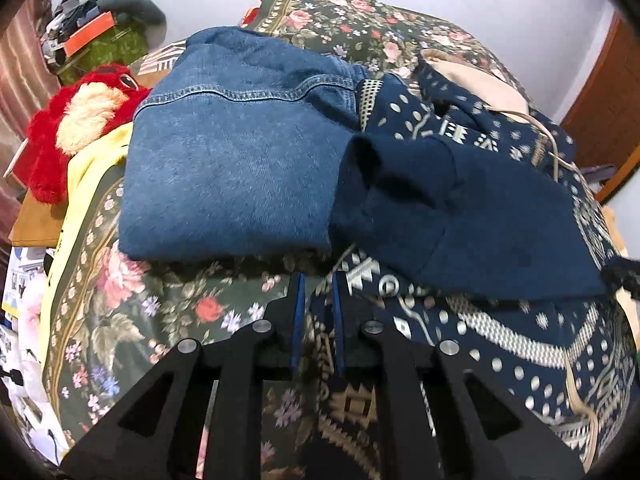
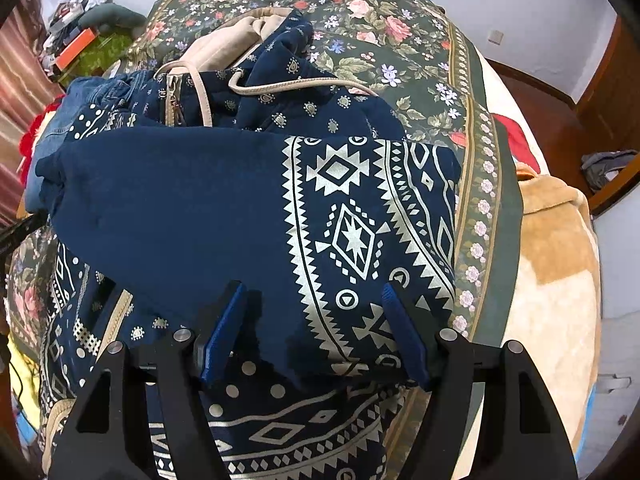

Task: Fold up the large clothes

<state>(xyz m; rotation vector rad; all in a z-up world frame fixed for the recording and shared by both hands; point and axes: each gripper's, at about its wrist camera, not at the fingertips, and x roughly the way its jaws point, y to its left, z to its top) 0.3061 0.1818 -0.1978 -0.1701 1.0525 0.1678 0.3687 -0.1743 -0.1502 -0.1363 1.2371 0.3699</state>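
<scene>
Navy fleece, soft and thick, that's what we're handling: a patterned hoodie [image 2: 224, 208] with cream tribal print, spread across the floral bedspread [image 2: 400, 52], one sleeve already laid over its body. Next to it on the left sits a folded pair of jeans [image 1: 224, 160], touching the sleeve cuff. Our left gripper [image 1: 318, 296] is clenched nearly shut over the hoodie's near hem edge; we think a bit of fabric may sit between the pads but we can't tell for sure. Our right gripper [image 2: 316, 320] is released, jaws standing wide with the folded printed panel lying between them, pads not pressing on it. Handling judgement: the hoodie looks limp and fairly heavy for cloth, so it will sag and drag instead of holding shape, and the layers will slide over each other a little. The beige drawstring [image 2: 280, 88] and zipper [image 2: 174, 104] near the hood could snag. We'd grab at the bottom hem corners, pinching both layers together, one claw per corner, and lift low so the sleeve stays put. A red plush toy [image 1: 72, 128] sits well off to the left, out of the way.
</scene>
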